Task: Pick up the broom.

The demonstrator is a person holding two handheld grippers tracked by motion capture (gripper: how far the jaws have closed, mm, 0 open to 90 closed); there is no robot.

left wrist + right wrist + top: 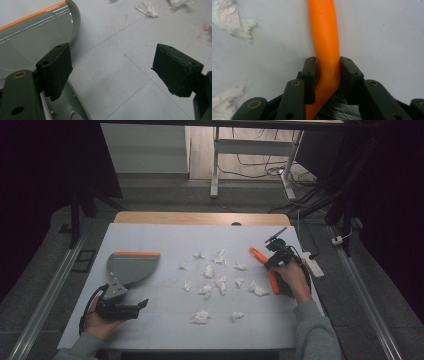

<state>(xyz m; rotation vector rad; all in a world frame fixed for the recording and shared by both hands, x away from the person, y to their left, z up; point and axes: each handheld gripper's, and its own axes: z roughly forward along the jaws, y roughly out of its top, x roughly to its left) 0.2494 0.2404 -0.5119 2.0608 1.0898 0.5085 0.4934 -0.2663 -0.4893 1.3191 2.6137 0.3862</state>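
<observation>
Right gripper view: right gripper (327, 75) clamped on the brush (325, 37) handle; lift level, sweep scraps (209, 271) left toward the dustpan (131, 267). Left gripper (120, 75) gapes.

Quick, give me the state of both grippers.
Left gripper: open, holding nothing, beside the dustpan.
Right gripper: shut on the orange brush handle.

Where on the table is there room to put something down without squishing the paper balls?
The far strip of the table behind the paper balls is bare, and so is the near edge between the two hands. There is also a gap between the dustpan and the balls. The middle is crowded, right up to the orange brush.
</observation>
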